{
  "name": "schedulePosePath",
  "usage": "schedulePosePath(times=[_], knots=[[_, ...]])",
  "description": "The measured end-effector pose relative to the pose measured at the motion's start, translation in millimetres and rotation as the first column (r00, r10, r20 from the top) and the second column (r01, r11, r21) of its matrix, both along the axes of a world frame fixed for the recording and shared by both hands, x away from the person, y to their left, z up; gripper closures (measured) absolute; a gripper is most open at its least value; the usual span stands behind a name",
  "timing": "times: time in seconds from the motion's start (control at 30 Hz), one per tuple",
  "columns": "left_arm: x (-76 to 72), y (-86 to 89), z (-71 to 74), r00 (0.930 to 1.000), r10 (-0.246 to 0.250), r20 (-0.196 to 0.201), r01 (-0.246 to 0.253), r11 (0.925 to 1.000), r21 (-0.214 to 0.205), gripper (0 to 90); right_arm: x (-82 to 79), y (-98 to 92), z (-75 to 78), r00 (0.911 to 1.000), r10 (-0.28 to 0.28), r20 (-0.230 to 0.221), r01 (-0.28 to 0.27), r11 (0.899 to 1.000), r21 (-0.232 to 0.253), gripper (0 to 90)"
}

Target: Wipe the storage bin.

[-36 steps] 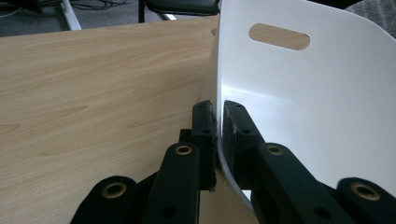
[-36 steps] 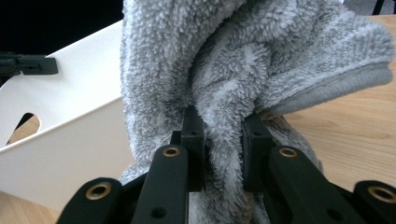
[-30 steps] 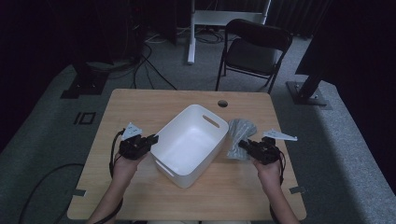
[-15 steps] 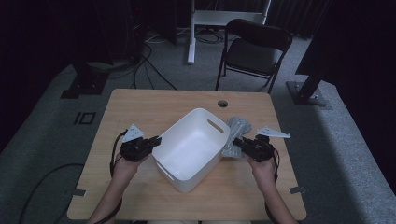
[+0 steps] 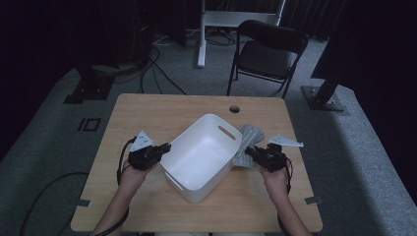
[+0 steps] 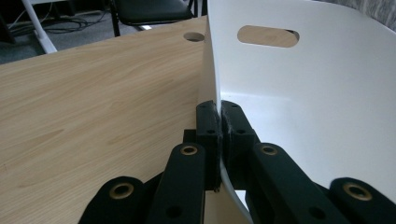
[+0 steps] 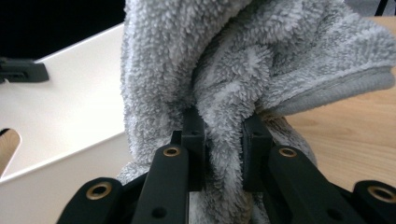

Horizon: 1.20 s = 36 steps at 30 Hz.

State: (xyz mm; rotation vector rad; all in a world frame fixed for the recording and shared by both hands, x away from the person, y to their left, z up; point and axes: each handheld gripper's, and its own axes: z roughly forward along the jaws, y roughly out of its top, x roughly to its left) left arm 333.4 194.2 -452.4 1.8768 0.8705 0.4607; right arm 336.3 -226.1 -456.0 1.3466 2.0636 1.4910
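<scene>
The left gripper (image 6: 218, 122) was clamped on the near wall of the white basket (image 5: 206, 153) — one jaw inside, one outside — and the basket sat tilted at the middle of the wooden table (image 5: 162, 110). The right gripper (image 7: 223, 135) was pinched on a bunched grey towel (image 7: 243, 60), just beside the basket's right wall.

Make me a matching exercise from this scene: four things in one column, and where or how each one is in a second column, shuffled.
Things:
1. white bin
2. grey towel
3. folding chair
4. round hole

States:
A. on the floor beyond the table
B. pinched in the right gripper
C. wall clamped by the left gripper
D. cut into the tabletop's far edge

Pairs: 1-C, 2-B, 3-A, 4-D
</scene>
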Motion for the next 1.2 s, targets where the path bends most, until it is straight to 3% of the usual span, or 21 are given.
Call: schedulePosePath(times=[0.2, 0.8, 1.07, 1.2], knots=[[-0.2, -2.6, -0.4, 1.0000, 0.000, 0.006, 0.000, 1.0000, 0.009, 87.3, 3.1, 3.3, -14.5, 0.9990, 0.000, -0.045, -0.001, 1.000, -0.017, 76.0], [0.3, -6.4, -1.7, 1.0000, -0.003, 0.008, 0.003, 1.0000, 0.009, 87.5, 11.7, 5.2, -39.1, 0.9931, -0.020, -0.116, 0.014, 0.998, -0.053, 76.0], [0.4, -6.6, -1.9, 1.0000, -0.002, 0.010, 0.002, 1.0000, 0.008, 87.5, 16.1, 6.6, -54.1, 0.9869, -0.032, -0.158, 0.020, 0.997, -0.077, 76.0], [0.5, -6.0, -2.2, 1.0000, 0.001, 0.006, -0.001, 1.0000, 0.000, 87.4, 20.9, 8.4, -69.1, 0.9794, -0.042, -0.197, 0.021, 0.994, -0.108, 76.0]])
